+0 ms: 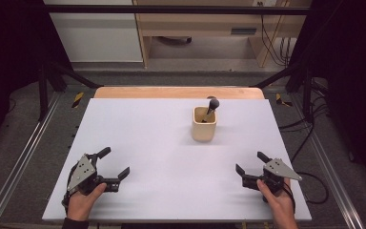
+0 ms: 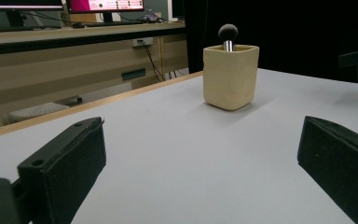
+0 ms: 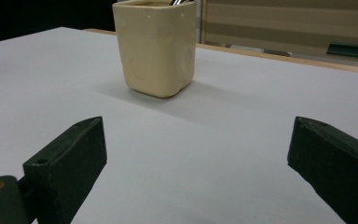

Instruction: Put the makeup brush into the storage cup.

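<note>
The black left gripper point(image 1: 113, 163) and the black right gripper point(image 1: 251, 163) each carry a grey three-cornered plate with small screws; their jaws are flat, blocky pads with one round hole.

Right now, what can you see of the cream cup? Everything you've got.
The cream cup is a squarish holder with rounded corners and a matte, slightly uneven surface that looks like ceramic or clay. It stands upright on the white table top, right of centre toward the far edge, open mouth up. A brush with a metal ferrule and dark round head leans inside against the rim and sticks out above it. Both grippers are well short of the cup; nothing else touches it.
</note>
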The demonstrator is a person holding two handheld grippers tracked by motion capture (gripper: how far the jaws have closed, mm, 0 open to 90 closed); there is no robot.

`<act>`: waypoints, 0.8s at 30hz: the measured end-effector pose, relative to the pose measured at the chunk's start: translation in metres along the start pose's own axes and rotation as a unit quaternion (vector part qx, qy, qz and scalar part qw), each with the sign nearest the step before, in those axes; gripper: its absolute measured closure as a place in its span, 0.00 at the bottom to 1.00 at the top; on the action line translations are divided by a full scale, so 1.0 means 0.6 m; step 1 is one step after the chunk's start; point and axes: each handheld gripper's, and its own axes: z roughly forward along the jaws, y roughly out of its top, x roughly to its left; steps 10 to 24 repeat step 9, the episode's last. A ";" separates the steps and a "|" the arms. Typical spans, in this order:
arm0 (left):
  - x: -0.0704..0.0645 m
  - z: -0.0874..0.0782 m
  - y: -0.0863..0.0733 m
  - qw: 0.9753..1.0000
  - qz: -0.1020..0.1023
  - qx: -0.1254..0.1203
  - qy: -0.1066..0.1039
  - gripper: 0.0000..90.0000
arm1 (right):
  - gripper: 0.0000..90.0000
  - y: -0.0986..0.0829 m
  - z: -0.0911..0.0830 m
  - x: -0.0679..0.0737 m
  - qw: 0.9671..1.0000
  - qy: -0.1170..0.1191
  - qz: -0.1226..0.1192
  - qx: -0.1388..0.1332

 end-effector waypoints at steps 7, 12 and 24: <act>-0.002 -0.004 -0.005 1.000 -0.002 -0.001 -0.003 0.01 | 0.05 -0.010 -0.001 0.004 1.000 -0.001 -0.015 -0.015; -0.001 -0.004 -0.005 1.000 -0.003 -0.002 -0.003 0.01 | 0.05 -0.011 0.001 0.005 1.000 -0.001 -0.017 -0.014; -0.001 -0.004 -0.005 1.000 -0.003 -0.002 -0.003 0.01 | 0.05 -0.011 0.001 0.005 1.000 -0.001 -0.017 -0.014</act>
